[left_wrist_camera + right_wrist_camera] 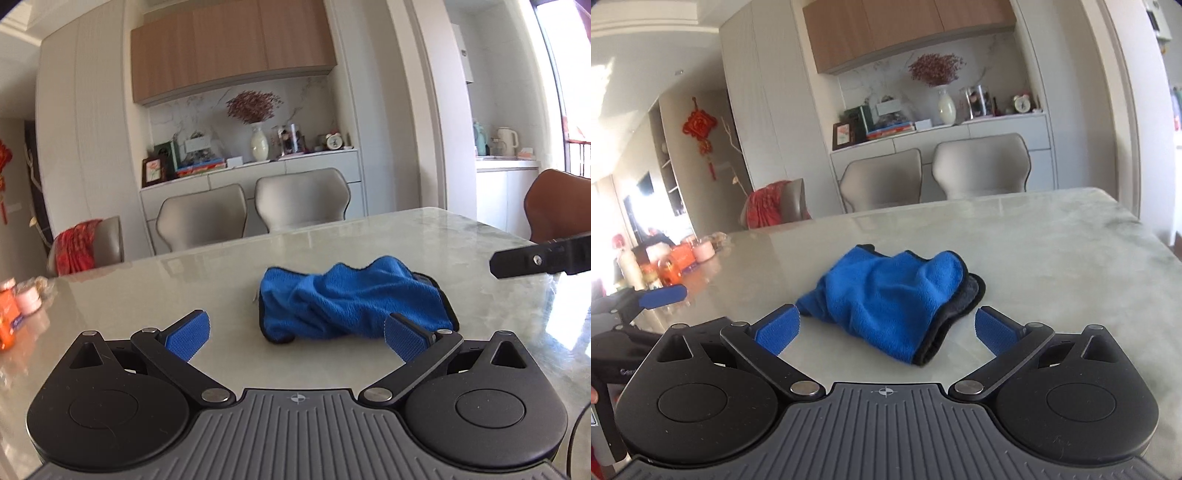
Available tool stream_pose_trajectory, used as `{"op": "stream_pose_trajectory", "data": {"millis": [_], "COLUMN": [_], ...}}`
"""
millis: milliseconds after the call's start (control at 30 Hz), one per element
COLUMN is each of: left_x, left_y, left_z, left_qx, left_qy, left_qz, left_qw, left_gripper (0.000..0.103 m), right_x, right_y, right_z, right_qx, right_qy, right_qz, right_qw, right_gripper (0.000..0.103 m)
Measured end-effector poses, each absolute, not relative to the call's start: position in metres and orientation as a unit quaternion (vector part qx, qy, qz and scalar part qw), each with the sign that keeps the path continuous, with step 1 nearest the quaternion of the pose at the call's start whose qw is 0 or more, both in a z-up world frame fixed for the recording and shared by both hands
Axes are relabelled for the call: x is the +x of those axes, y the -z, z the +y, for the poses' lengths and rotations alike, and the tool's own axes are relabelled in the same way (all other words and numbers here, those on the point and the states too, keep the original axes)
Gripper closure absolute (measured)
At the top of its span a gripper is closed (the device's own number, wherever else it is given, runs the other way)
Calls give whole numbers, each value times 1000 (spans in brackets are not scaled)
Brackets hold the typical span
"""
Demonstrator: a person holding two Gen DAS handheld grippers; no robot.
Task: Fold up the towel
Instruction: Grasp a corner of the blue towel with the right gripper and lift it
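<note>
Left gripper (297, 338) first: its 2 blue pads (188, 335) are spread wide, nothing between them, held low above the table (424, 240). Just ahead of it, and a touch to the right of its centre line, there's the towel (351, 299), a rumpled blue heap with a dark edge, sitting flat on the pale marble top. The right-hand pad overlaps the towel's near edge from this camera, but whether it touches the cloth can't be told. At the far right edge, a black finger of the other tool (543, 258) pokes into view above the table.

Over to the right gripper (886, 334): same story, fingers (995, 334) spread wide and holding nothing. The towel (886, 295) lies directly in front of it, between the lines of the 2 fingers, bunched up, blue on top with a dark grey underside showing along its right edge. The left gripper (663, 297) shows at the left edge here, 1 blue pad visible, off to the towel's left side.

Further out: 2 pale chairs (251, 212) are pushed in at the table's far side, a brown chair (557, 203) stands at the right end, and another seat with a red cloth (77, 245) draped over it sits at the left. Small jars and an orange packet (683, 258) cluster on the table's left part, well apart from the towel. Behind, a white sideboard (251, 177) carries a vase (259, 142) of dried flowers.
</note>
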State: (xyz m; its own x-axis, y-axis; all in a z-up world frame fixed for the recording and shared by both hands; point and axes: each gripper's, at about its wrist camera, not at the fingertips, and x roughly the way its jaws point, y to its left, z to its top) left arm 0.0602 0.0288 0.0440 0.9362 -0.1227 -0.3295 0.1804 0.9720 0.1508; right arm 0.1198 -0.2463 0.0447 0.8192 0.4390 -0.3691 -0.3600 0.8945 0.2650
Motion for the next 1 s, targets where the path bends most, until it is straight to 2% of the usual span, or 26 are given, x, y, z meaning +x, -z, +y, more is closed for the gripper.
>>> {"op": "stream_pose_trajectory", "data": {"millis": [100,200,267,367,733,900,1000], "left_x": [78,95,102,112,130,129,130], "left_y": [-44,-39,-36,-29,-10,-7,-6], "left_z": [33,38,41,50,86,94,93], "left_qx": [84,77,70,47,-70,-86,-90], "left_qy": [96,113,122,134,181,194,202], "left_qz": [161,165,165,163,200,195,198], "left_qw": [979,977,976,976,960,958,955], "left_gripper": [0,0,0,0,0,0,0], "right_x": [153,188,216,259,339,359,360], "right_y": [-47,-46,-44,-37,-9,0,3], "right_z": [-255,-261,-259,-251,-238,-234,-232], "right_qx": [101,118,109,79,71,92,102], "right_qy": [-217,-227,-238,-245,-258,-269,-275], "right_qz": [211,221,238,271,341,377,370], "right_qw": [948,941,935,927,901,882,881], "right_gripper": [1,11,40,53,53,48,53]}}
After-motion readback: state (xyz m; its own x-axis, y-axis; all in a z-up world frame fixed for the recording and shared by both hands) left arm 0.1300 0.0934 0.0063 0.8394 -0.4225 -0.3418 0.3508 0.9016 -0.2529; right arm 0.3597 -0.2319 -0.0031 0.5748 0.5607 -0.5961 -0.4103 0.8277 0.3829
